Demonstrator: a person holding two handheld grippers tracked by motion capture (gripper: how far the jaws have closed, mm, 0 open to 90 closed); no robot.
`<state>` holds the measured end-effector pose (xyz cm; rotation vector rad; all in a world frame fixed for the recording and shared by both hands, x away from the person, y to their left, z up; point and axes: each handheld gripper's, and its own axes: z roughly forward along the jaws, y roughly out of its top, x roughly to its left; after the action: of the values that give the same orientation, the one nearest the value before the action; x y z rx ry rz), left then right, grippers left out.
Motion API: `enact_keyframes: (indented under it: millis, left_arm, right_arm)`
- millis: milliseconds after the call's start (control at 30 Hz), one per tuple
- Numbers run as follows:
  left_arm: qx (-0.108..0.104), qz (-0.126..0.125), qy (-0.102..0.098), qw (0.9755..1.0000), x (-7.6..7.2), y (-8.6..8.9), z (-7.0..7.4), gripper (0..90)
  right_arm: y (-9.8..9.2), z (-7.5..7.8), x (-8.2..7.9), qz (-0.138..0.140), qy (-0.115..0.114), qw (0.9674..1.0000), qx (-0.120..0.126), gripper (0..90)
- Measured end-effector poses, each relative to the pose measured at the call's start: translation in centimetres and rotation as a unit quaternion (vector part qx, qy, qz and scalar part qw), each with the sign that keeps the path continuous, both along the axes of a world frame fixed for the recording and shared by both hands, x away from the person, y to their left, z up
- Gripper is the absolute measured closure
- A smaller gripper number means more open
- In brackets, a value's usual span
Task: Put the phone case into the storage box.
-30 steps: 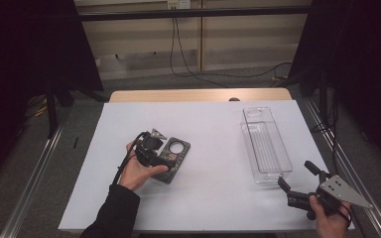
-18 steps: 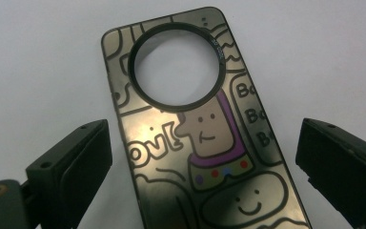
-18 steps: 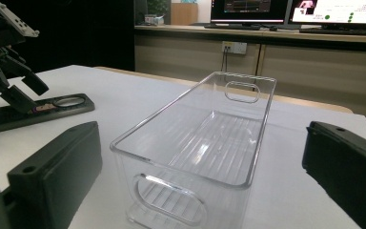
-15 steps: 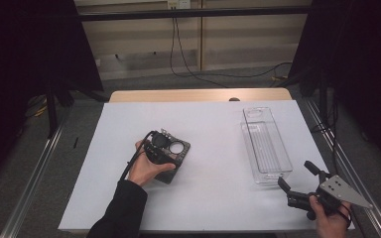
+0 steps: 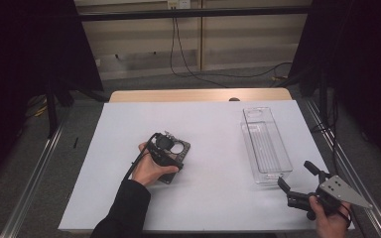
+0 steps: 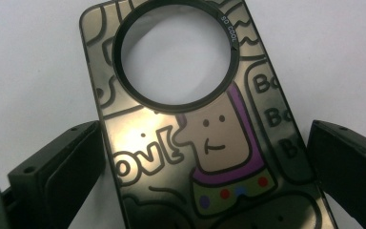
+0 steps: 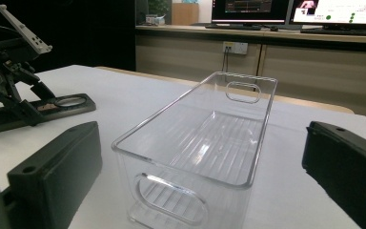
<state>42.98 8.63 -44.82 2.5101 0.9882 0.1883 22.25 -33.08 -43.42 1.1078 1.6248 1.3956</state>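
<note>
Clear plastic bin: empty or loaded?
Empty. Through the clear plastic bin its ribbed floor shows bare; the dark cartoon-printed phone case lies apart on the table.

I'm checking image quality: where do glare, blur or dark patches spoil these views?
Left gripper view: a bright glare patch sits on the glossy phone case, and the near tool jaws are soft. Right gripper view: the clear bin is sharp, the far monitors blown out. High view: dark surroundings, evenly lit table.

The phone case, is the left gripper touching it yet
Apart. In the left gripper view the phone case lies between the left gripper's open jaws, with white table showing on the left and a thin gap on the right.
</note>
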Motion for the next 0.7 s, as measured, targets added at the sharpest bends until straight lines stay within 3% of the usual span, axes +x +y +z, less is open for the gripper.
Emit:
enact_keyframes:
  millis: [100,300,700]
  left_arm:
    - [0.005,0.0,0.0,1.0,-0.02,-0.06,0.0,0.0]
    - [-0.007,0.012,-0.008,0.9999,-0.23,0.08,-0.2,0.0]
    - [0.003,0.019,0.003,0.9998,-0.13,-0.11,0.11,4.0]
  right_arm:
    - [-0.02,-0.01,0.0,0.0,0.0,1.0,-0.001,0.0]
    - [0.02,-0.01,-0.02,0.001,0.0,1.0,-0.001,0.0]
    - [0.05,-0.04,0.0,-0.001,0.001,1.0,-0.003,0.0]
